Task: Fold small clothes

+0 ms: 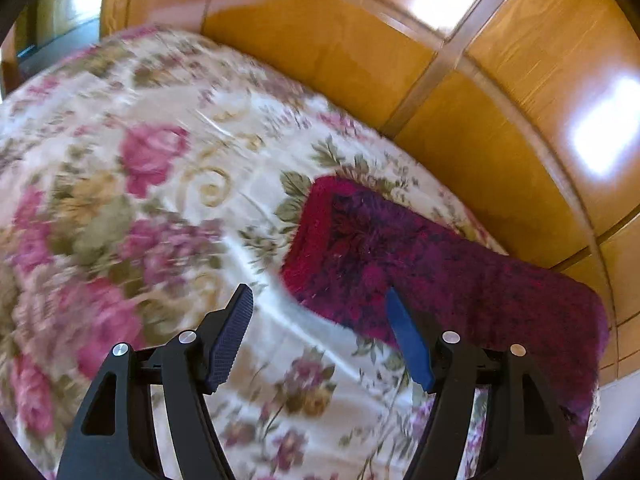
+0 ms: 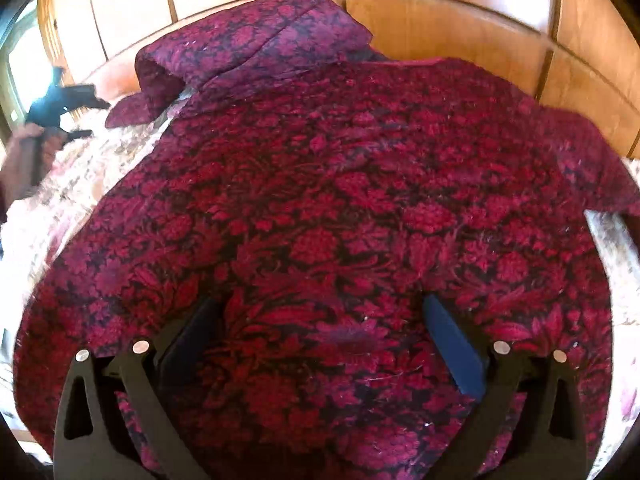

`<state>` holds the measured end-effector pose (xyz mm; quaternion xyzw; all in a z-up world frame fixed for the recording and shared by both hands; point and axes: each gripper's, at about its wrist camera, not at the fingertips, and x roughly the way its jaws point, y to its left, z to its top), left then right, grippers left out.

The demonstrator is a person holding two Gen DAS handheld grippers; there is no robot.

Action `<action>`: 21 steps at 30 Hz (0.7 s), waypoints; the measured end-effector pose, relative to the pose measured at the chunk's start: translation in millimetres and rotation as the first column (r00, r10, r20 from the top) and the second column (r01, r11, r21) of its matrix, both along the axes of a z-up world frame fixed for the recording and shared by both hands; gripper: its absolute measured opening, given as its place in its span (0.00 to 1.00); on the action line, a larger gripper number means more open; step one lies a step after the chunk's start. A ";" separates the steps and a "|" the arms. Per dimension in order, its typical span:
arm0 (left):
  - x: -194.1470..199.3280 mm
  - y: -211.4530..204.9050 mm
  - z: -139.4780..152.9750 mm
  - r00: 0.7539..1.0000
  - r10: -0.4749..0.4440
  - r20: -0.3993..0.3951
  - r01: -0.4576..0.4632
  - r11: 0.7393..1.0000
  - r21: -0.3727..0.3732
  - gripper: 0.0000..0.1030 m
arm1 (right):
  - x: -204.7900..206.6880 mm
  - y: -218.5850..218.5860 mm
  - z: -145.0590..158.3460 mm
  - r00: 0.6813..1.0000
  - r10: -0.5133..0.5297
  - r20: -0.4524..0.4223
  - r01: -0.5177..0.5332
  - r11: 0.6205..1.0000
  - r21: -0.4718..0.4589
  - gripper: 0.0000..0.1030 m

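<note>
Right wrist view: the right gripper (image 2: 320,344) hangs over the body of the garment (image 2: 340,208) with its jaws spread wide and nothing between them; the fabric shows plainly through the gap. This placement, centred over the broad panel, reads as a survey position from which an edge can be chosen for the first fold, though which edge is intended cannot be told. One sleeve (image 2: 248,40) lies folded over at the far left of the garment, its cuff opening visible; the opposite sleeve spreads out toward the right. The left gripper (image 1: 320,336), in the left wrist view, is likewise wide open and holds nothing. It is over the floral bedspread (image 1: 140,200), just beside a sleeve end of the garment, its right finger (image 1: 408,344) in front of the sleeve fabric; whether it touches is unclear. That position suits a pinch on the sleeve. The garment lies spread flat on the bedspread, close to the wooden panelling (image 1: 400,60). It is a thick, fuzzy weave, deep crimson with a dense dark floral pattern and a plainer red band at the cuff, and appears largely unfolded
</note>
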<state>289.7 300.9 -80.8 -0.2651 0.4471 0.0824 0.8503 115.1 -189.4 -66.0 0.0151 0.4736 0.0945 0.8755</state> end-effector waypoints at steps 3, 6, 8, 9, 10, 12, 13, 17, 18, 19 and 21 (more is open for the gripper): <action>8.0 -2.9 -10.7 1.000 -0.004 -0.024 0.004 1.000 -0.001 0.20 | -1.4 -3.3 0.1 1.000 0.009 0.007 -0.009 1.000 -0.001 0.98; -0.2 0.5 -0.8 0.999 0.022 0.031 -0.023 1.000 0.017 0.10 | 1.5 2.6 -1.0 1.000 0.013 0.023 -0.013 1.000 0.005 0.98; -9.6 7.0 12.4 0.997 0.048 0.066 -0.053 0.995 0.084 0.10 | 0.4 1.4 -0.8 1.000 0.014 0.028 -0.014 1.000 0.004 0.98; -14.6 11.2 19.1 0.995 0.069 0.078 -0.077 0.991 0.107 0.10 | 1.0 1.5 -1.2 0.999 0.015 0.030 -0.015 1.000 0.006 0.98; -18.6 19.3 24.1 0.991 0.097 0.088 -0.108 0.986 0.126 0.10 | 0.3 0.7 -0.7 0.999 0.015 0.032 -0.015 1.000 0.007 0.98; -24.2 36.9 33.4 0.982 0.156 0.107 -0.172 0.973 0.155 0.09 | -1.2 -0.8 -0.3 0.999 0.015 0.034 -0.015 1.000 0.008 0.98; -28.2 48.3 37.4 0.974 0.197 0.113 -0.215 0.961 0.174 0.09 | -2.7 -1.2 0.0 0.999 0.014 0.036 -0.014 1.000 0.007 0.98; -42.4 86.5 43.7 0.938 0.321 0.131 -0.342 0.918 0.200 0.09 | -2.5 -0.1 -0.1 0.999 0.012 0.040 -0.013 1.000 0.005 0.98; -43.8 90.1 43.1 0.937 0.326 0.126 -0.346 0.916 0.204 0.09 | -2.6 -0.3 0.0 0.999 0.013 0.040 -0.013 1.000 0.004 0.98; -43.7 89.8 40.2 0.937 0.329 0.117 -0.348 0.907 0.236 0.09 | -2.7 -0.1 -0.1 0.999 0.013 0.042 -0.013 1.000 0.003 0.98; -38.0 83.5 29.5 0.951 0.301 0.074 -0.310 0.905 0.291 0.09 | -2.3 0.2 -0.8 0.999 0.013 0.043 -0.013 1.000 0.002 0.98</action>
